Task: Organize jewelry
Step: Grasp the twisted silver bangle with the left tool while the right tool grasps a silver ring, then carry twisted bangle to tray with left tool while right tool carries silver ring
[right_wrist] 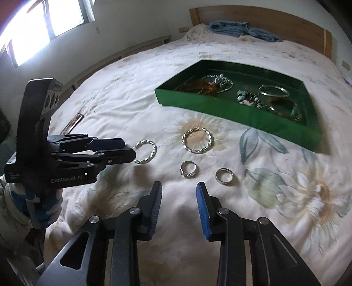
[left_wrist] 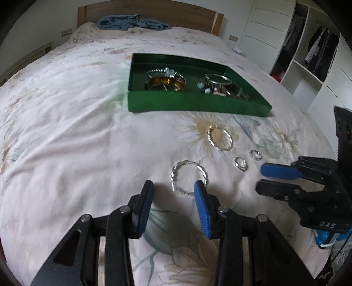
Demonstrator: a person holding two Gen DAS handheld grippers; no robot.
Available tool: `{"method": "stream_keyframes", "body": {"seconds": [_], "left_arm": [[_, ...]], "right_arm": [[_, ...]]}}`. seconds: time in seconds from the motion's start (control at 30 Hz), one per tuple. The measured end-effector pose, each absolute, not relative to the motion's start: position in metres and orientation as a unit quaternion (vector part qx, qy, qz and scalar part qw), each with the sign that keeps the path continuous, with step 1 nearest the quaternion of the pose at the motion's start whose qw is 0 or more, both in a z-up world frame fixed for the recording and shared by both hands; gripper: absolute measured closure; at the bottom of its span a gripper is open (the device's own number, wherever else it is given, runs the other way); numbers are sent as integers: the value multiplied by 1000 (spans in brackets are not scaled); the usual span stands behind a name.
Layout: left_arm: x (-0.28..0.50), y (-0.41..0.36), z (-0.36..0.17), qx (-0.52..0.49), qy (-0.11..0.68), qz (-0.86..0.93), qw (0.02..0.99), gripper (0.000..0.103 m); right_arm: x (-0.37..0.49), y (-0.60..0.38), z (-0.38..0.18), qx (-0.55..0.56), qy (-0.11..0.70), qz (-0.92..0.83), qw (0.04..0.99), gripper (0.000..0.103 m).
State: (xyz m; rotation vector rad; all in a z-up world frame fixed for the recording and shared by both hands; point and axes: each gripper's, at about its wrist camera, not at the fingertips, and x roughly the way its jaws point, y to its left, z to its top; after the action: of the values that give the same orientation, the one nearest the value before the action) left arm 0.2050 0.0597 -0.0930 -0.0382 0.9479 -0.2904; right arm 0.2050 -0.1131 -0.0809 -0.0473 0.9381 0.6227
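The left gripper (left_wrist: 173,187) is held low over the bedspread (left_wrist: 77,132), angled downward, its jaws parted and nothing pressed between the pads. A twisted silver bangle (left_wrist: 189,180) lies flat on the fabric just ahead of the fingertips, its near edge partly hidden behind the right-hand blue pad (left_wrist: 202,209). On the side of this gripper, seen from the right wrist view, the lettering "GenRobot.AI" is read.

The right gripper (right_wrist: 179,187) is likewise tilted down over the bedspread, its jaws apart and empty. Two small rings (right_wrist: 188,169) (right_wrist: 224,176) lie just beyond its fingertips, untouched. On its body, in the left wrist view, the letters "DAS" are made out. A gloved hand (right_wrist: 41,204) in blue and white is seen under the left gripper's handle.

Further out, a second twisted bangle (right_wrist: 197,140) rests on a printed flower. Beyond it an open green tray (left_wrist: 193,103) is set on the bed, with bangles and mixed jewelry inside. A folded blue towel (left_wrist: 132,22) lies by the wooden headboard (left_wrist: 154,11).
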Motion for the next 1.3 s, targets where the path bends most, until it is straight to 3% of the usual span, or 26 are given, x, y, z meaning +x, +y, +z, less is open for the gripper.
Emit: {"method": "stream_keyframes", "body": {"seconds": [0.3,0.47,0.63,0.87,1.3], "left_arm": [[215,50,-100,15,471,-146,870,68],[220,46,-105,39,479,-132,867,89],[218,44,-105,48,477,-128,868,92],[205,53,-92,29,461,-119,879,102],[191,61,-79,-15,458,-118,881,99]], "right_arm": [[225,-103,-94,-30,451,303,839,72],[231,-95,-96,-48,451,302,838,72],[235,-89,-100,-67,451,296,840,84],[221,-90,-92,-72,440,307,841,85],[179,-106,-67,-66,419,305,853,85]]}}
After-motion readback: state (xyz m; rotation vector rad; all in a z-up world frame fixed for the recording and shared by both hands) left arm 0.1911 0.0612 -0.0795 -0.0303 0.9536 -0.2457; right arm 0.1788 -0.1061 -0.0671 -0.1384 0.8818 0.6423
